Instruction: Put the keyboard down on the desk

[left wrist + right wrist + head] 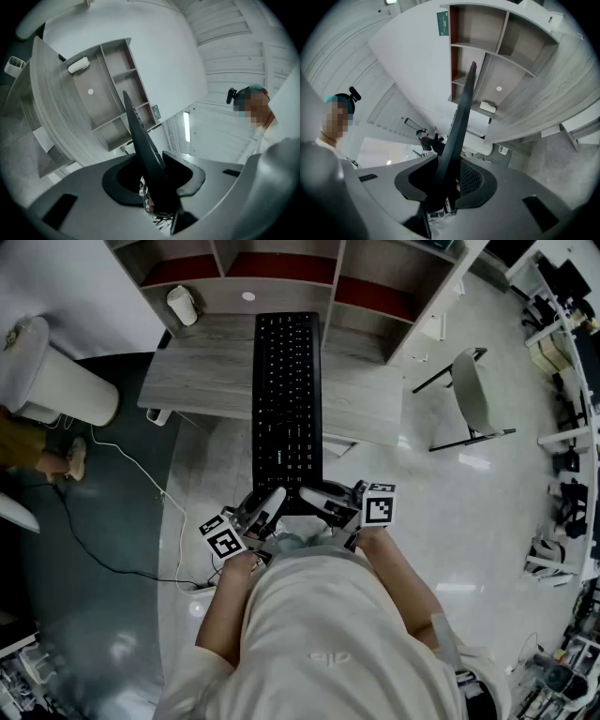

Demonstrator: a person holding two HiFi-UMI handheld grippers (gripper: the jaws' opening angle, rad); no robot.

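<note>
Your left tool (266, 504) and right tool (323, 498) both clamp the one keyboard (287, 399) by its near end, frame centre. It juts past the bench's (202, 381) front edge.

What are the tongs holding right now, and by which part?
Both hold the keyboard by its near short end: the left tongs clamp the left part of that end, the right tongs the right part.
</note>
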